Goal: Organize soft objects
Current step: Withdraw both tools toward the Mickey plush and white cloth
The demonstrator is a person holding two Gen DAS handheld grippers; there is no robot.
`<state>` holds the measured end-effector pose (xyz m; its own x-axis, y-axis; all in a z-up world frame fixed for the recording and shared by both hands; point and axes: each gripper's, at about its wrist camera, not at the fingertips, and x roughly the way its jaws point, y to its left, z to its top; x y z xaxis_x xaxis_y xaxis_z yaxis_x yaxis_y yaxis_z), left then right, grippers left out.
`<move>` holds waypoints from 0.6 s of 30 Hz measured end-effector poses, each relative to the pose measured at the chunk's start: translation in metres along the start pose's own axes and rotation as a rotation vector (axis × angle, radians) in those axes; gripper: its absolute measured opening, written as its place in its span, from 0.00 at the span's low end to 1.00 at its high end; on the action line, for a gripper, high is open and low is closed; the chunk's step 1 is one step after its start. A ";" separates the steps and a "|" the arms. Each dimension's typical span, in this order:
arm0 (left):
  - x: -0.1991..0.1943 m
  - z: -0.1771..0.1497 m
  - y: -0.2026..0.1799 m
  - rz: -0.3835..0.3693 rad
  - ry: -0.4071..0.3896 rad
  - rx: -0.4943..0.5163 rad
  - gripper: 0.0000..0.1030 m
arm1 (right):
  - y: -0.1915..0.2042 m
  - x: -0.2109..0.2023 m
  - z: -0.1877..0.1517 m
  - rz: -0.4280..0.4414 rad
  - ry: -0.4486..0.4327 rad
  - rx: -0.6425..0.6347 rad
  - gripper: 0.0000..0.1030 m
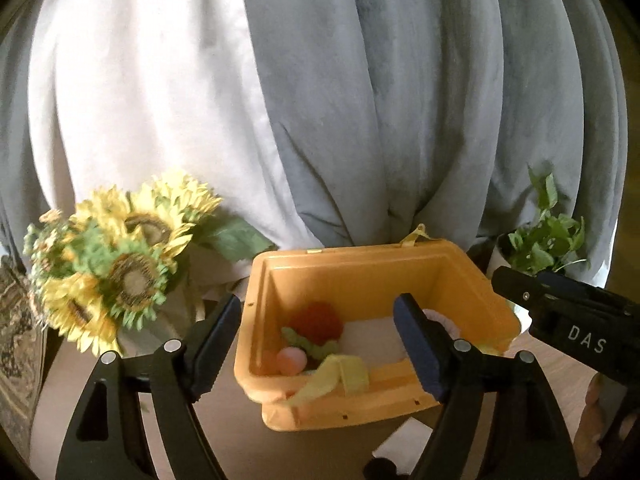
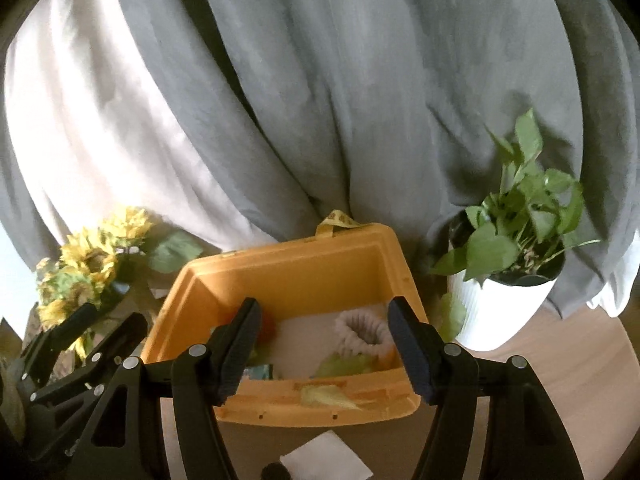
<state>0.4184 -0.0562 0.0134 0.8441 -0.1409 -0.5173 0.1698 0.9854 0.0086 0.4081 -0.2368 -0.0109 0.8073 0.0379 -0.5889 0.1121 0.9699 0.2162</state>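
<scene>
Our left gripper [image 1: 320,344] and right gripper [image 2: 324,350] hang spread and empty over the orange bin [image 1: 360,276]. Inside it we see a red pom-pom [image 1: 320,316], pink ball [image 1: 291,360] and white ruffled ring [image 2: 360,328]. Only the right view shows white paper [image 2: 326,456] before the bin.

1. Bin [image 2: 288,276] ahead of the jaws: smooth, matt orange plastic.
2. Curtains [image 1: 360,100] behind it: soft grey cloth, folded.
3. Desk [image 2: 580,360]: pale wood grain.
4. Pot [image 2: 504,308] to the right: ribbed white, slightly glossy.
5. Sunflowers [image 1: 120,272] to the left: fabric petals.
</scene>
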 end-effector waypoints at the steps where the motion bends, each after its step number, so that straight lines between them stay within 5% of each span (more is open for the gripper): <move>1: -0.004 -0.001 0.000 0.003 0.001 -0.007 0.76 | 0.001 -0.005 -0.001 0.002 -0.002 -0.002 0.65; 11: -0.045 -0.020 -0.002 0.043 0.011 -0.058 0.79 | 0.006 -0.041 -0.014 0.024 -0.027 -0.052 0.65; 18: -0.069 -0.038 -0.015 0.130 0.018 -0.145 0.80 | 0.003 -0.051 -0.022 0.115 -0.006 -0.130 0.65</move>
<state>0.3388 -0.0579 0.0164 0.8445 -0.0114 -0.5354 -0.0162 0.9988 -0.0468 0.3548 -0.2308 0.0028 0.8138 0.1497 -0.5615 -0.0572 0.9822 0.1789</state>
